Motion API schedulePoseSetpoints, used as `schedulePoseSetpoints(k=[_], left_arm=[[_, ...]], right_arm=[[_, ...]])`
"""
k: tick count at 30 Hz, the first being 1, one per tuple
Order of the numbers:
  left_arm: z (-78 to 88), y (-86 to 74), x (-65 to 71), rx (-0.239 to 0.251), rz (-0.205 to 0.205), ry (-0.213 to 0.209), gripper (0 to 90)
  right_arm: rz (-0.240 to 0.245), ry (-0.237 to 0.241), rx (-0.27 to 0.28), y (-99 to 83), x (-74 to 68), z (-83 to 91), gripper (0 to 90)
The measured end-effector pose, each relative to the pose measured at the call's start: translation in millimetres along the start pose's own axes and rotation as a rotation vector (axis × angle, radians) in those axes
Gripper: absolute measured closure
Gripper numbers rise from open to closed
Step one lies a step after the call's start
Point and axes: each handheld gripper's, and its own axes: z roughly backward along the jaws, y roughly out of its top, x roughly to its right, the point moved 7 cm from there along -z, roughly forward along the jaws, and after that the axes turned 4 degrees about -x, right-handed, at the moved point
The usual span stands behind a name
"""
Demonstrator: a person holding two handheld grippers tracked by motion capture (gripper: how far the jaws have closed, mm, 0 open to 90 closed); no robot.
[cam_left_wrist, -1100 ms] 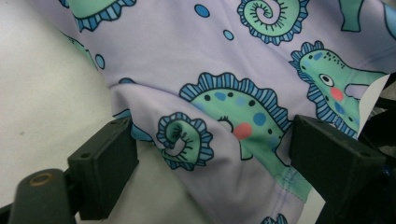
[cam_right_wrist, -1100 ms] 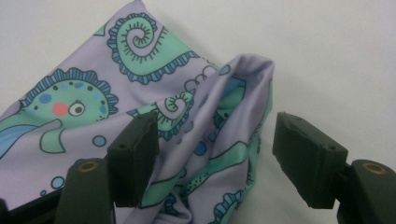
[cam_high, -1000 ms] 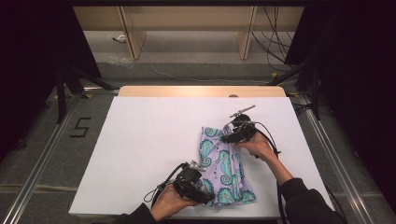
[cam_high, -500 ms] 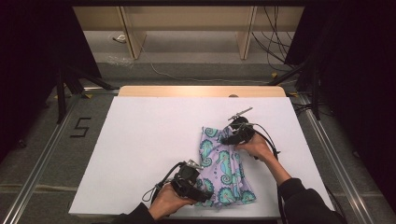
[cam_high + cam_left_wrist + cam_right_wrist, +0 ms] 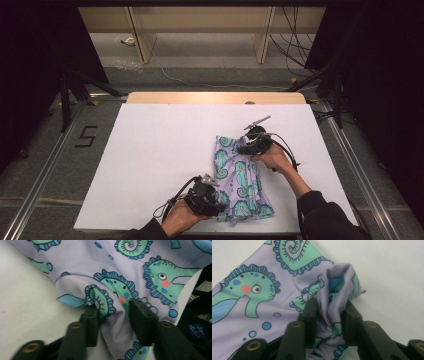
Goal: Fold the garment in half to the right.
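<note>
Both grippers, left (image 5: 216, 196) and right (image 5: 243, 146), just closing, clenched on seahorse-print cloth (image 5: 242, 177) at seven and one o'clock; next: lift together, evenly.

Cloth and grippers on the table

We found the cloth (image 5: 242, 177) lying on the table (image 5: 150, 165), toward its near right part. At the cloth's near left corner sat the left gripper (image 5: 216, 196), with the right gripper (image 5: 239, 148) at its far edge; each had a fold of cloth between its jaws.

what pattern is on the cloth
Lilac cloth printed with green-and-blue seahorses, clearest in the left gripper view.
</note>
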Motion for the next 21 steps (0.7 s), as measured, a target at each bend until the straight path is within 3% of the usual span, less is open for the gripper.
schedulePoseSetpoints(k=[3, 7, 21], left_arm=[[-1.2, 0.3, 2.1, 0.009, -0.013, -0.020, 71.9], [1.0, 1.5, 1.3, 0.026, -0.023, -0.015, 79.7], [3.3, 3.7, -5.0, 0.042, -0.024, 0.000, 81.7]], right_arm=[[0.006, 0.010, 0.007, 0.0, -1.1, 0.1, 76.6], [0.017, 0.009, 0.017, 0.8, -2.7, 0.5, 81.5], [-0.001, 0.020, 0.053, 6.7, -2.2, -2.3, 83.1]])
